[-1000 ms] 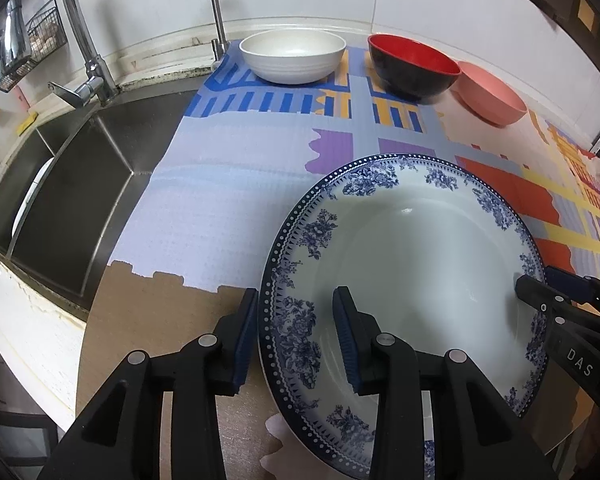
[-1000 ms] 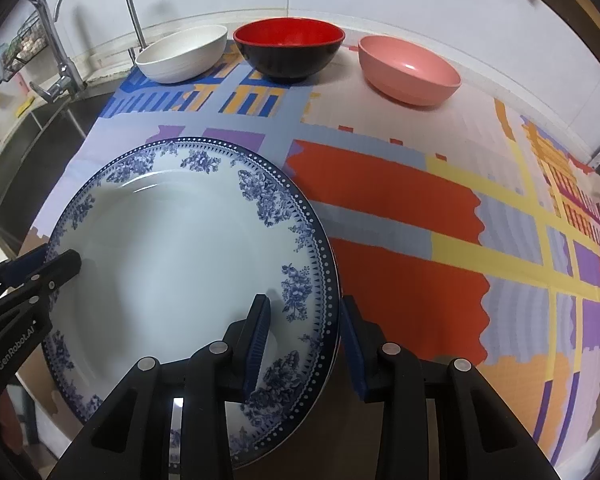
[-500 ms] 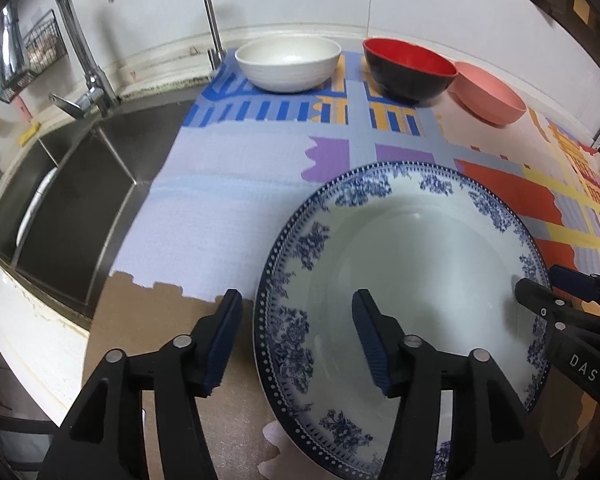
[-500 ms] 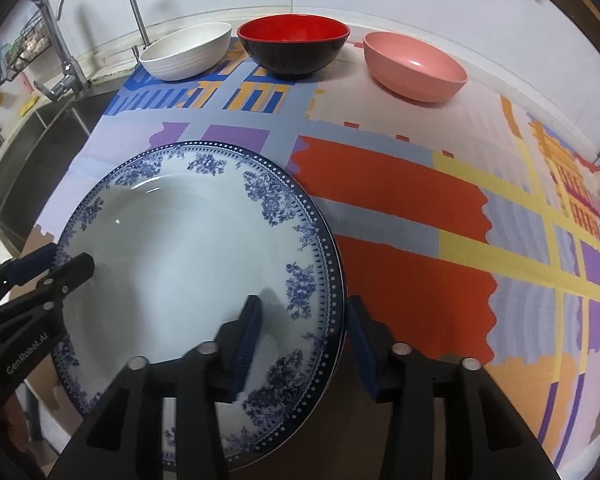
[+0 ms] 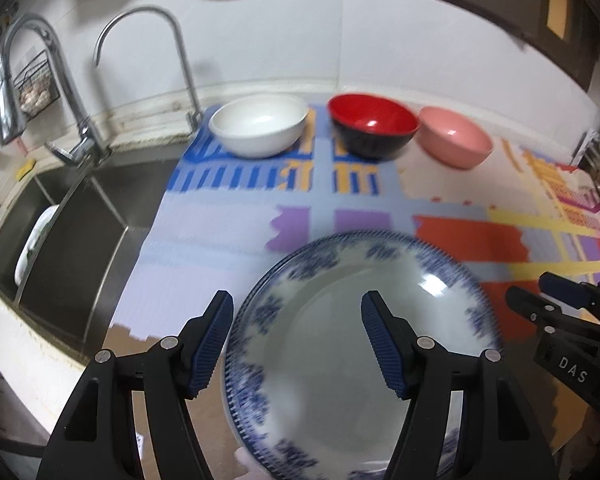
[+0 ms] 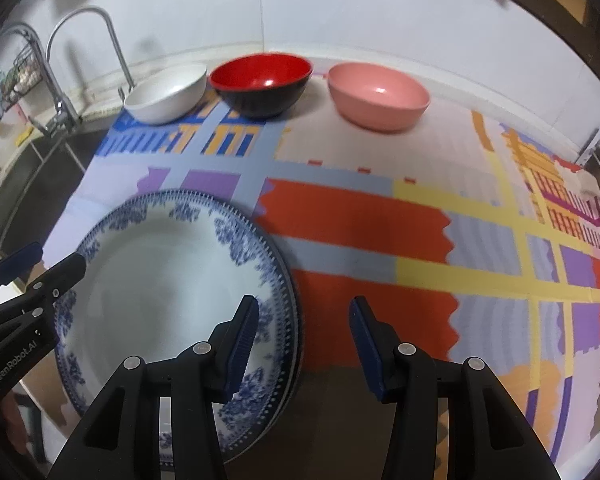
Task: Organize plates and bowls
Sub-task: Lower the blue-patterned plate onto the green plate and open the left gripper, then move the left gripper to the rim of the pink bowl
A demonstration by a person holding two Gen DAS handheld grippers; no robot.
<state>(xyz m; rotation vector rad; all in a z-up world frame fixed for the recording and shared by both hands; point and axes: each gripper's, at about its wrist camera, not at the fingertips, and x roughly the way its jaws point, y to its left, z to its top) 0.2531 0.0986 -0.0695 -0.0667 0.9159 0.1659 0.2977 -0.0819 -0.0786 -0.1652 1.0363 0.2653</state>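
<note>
Right, blue-patterned plate [image 5: 356, 344] sits on the mat [image 6: 380, 216] at the counter's near edge, w/ both grippers just let go. Left gripper [image 5: 296, 340] jaws have just been widening, straddling the plate's left rim, no contact. Right gripper [image 6: 302, 344] is apart too, over its right rim. Looks like the release step's finishing; next prob. the bowls: white bowl [image 5: 260, 130], red bowl [image 5: 372, 128], pink bowl [image 5: 454, 142], all behind the plate by the wall.

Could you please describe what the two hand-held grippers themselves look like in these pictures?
Both match: the left hand-held gripper and right hand-held gripper have matte black angular fingers with silver screws and ribbed blue pads. White lettering marks their sides. No cables or sleeves show.
</note>
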